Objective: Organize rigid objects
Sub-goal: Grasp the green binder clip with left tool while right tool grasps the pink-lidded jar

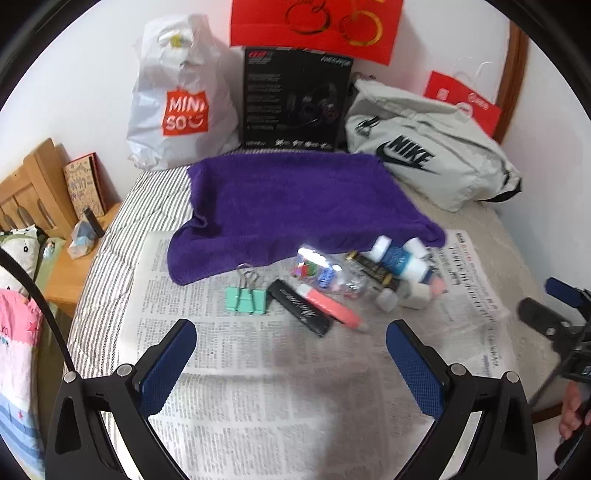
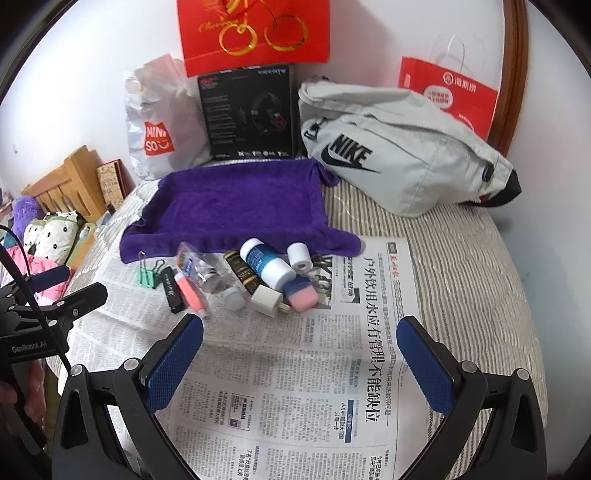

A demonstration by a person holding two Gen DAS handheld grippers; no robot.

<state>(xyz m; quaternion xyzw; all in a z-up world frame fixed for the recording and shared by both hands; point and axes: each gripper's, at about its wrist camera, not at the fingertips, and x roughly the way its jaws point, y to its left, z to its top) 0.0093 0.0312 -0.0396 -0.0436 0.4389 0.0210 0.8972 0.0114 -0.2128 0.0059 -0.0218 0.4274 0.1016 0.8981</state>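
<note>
Two hand-held grippers hover over a bed strewn with small hard items, the left hand-held gripper [image 1: 291, 334] and the right hand-held gripper [image 2: 299, 332] both spread wide and holding nothing. The clutter sits mid-frame in both views, on a newspaper [image 2: 295, 369] just below a purple towel [image 2: 229, 206]: mint binder clips [image 1: 246, 298], a black stick [image 1: 299, 313], a pink highlighter [image 1: 332, 308], a clear plastic box of small bits [image 1: 321, 269], a white-and-blue bottle [image 2: 266, 265], a white charger plug [image 2: 266, 300], a pink-and-blue eraser-like block [image 2: 303, 293] and a small white roll [image 2: 300, 256]. The pieces lie touching or overlapping, so a pinch aimed at one could well nudge its neighbour; the bottle and roll, lying on their sides, look likely to roll off across the paper. The soft mattress under the striped sheet [image 2: 461, 258] may give under pressure, and the loose newsprint could slide or bunch. At the top of the frame, against a white wall, stand a white shopping bag [image 1: 177, 99], a black box [image 1: 295, 99], a grey waist bag [image 2: 399, 151] and red paper bags [image 2: 255, 33].
</note>
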